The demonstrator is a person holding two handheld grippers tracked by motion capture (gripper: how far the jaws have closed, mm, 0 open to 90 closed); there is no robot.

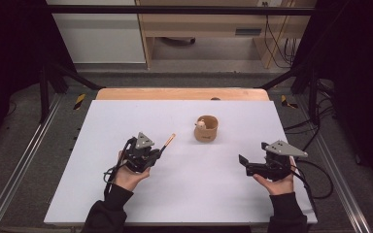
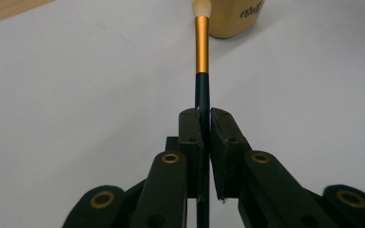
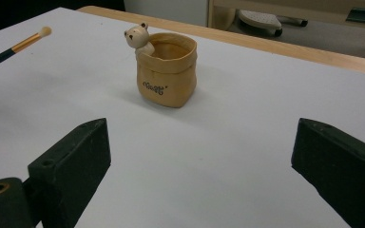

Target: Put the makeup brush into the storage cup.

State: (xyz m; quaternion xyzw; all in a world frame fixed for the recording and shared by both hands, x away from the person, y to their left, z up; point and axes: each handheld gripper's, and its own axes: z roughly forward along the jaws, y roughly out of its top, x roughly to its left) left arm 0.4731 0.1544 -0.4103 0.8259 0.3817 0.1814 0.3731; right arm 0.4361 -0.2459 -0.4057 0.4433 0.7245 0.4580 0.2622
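A: High view. Item one: left claw (image 1: 159, 151), closed on a slim makeup brush (image 1: 168, 141) whose tip slants up toward the tan pot (image 1: 206, 129) at mid-worktop (image 1: 126, 116). Item two: right claw (image 1: 245, 165), jaws wide apart, nothing between them, well apart from the pot.

B: Risk?

A: Likely job is dropping the brush into the pot. The pot looks light and soft-sided; a nudge from the tip could tip or shove it, since the open claw is not steadying it.

B: Left claw view?

A: Brush (image 2: 202, 71): dark glossy handle, orange metallic ferrule, pale rounded bristle tuft. Pads pinch the handle low down, leaving most of the length beyond them. Risk: a thin round handle may swivel or slide in so narrow a pinch, spoiling the aim. Pot (image 2: 233, 19) just past the tuft.

B: Right claw view?

A: Pot (image 3: 167, 71): bag-shaped, rolled rim, matte tan, small dark lettering, a little bear figure (image 3: 139, 40) perched on its rim. Risk: the bear narrows the mouth; the brush (image 3: 28, 42) could catch on it. Worktop smooth, white, wood-edged.
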